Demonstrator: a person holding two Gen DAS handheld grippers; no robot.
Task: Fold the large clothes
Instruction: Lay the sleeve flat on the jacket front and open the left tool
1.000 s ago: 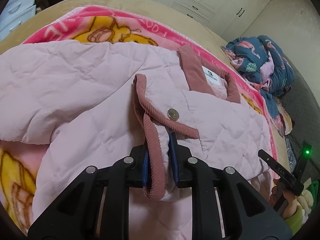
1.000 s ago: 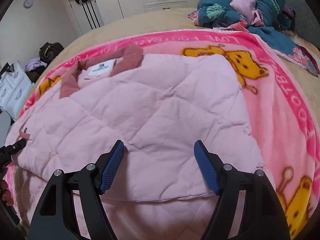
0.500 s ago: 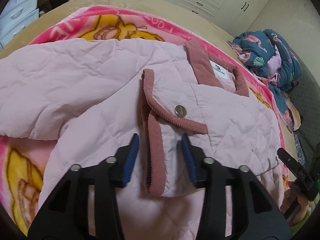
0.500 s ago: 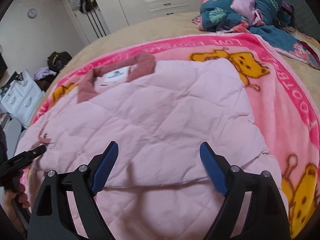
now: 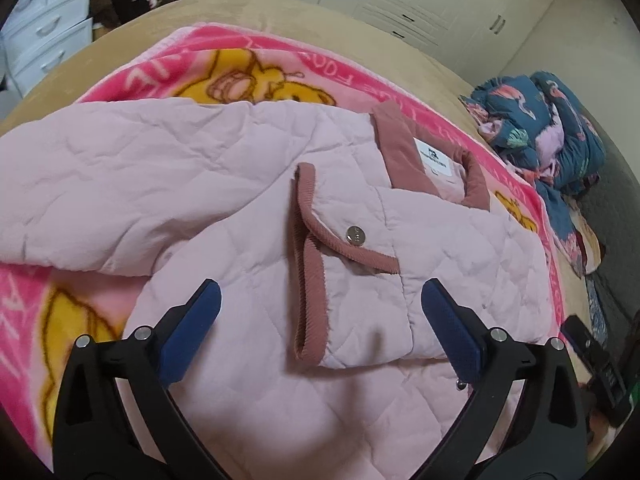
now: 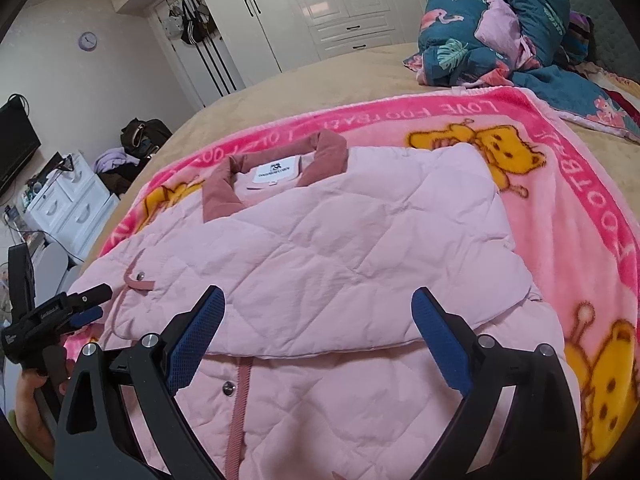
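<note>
A pale pink quilted jacket [image 5: 240, 184] with a dusty-rose collar [image 5: 400, 148] lies on a pink cartoon blanket [image 5: 248, 68]. Its sleeve cuff [image 5: 312, 276], rose-trimmed with a metal snap, lies folded across the jacket's body. My left gripper [image 5: 320, 328] is open and empty, just short of the cuff. In the right wrist view the jacket [image 6: 340, 248] shows both sleeves folded inward. My right gripper [image 6: 316, 340] is open and empty over the folded sleeve's lower edge. The left gripper also shows there at the left edge [image 6: 80, 312].
The blanket [image 6: 580, 220] covers a tan bed [image 6: 320, 88]. A heap of teal floral bedding [image 6: 500, 20] sits at the far right corner. White drawers [image 6: 68, 208] and bags stand beside the bed on the left; white wardrobes [image 6: 340, 0] line the far wall.
My left gripper let go of the sleeve cuff, opened wide and drew back; the cuff now rests on the jacket. My right gripper stayed open and pulled back slightly.
</note>
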